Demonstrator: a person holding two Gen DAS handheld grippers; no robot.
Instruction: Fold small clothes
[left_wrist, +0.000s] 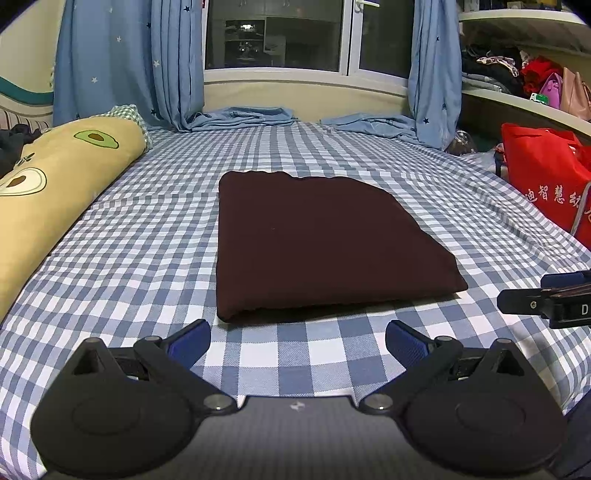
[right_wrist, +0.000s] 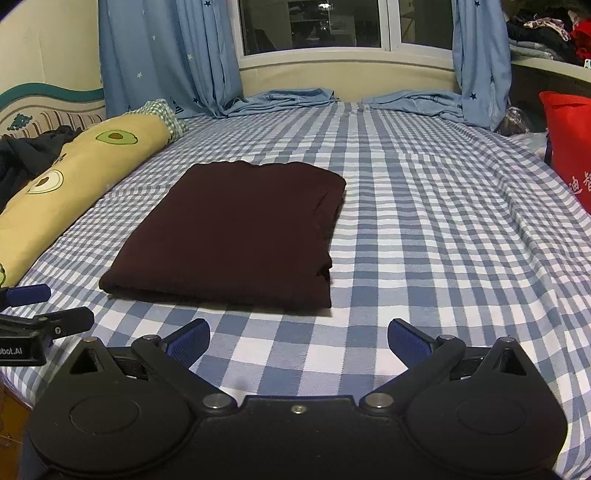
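Note:
A dark maroon garment (left_wrist: 314, 243) lies folded into a flat rectangle on the checked bed sheet (left_wrist: 147, 258); the right wrist view shows the same garment (right_wrist: 236, 236) left of centre, its layered edges on the right side. My left gripper (left_wrist: 297, 341) hovers just short of the garment's near edge, open, nothing between its blue pads. My right gripper (right_wrist: 298, 341) is also open and empty, near the garment's near right corner. Each gripper shows at the other view's edge: the right gripper (left_wrist: 546, 301) and the left gripper (right_wrist: 40, 310).
A long yellow avocado-print pillow (left_wrist: 48, 192) lies along the left side of the bed. A red bag (left_wrist: 546, 181) stands at the right edge. Blue curtains (left_wrist: 125, 62) and folded blue fabric (left_wrist: 243, 118) sit at the far end under the window. Shelves with clothes are at the upper right.

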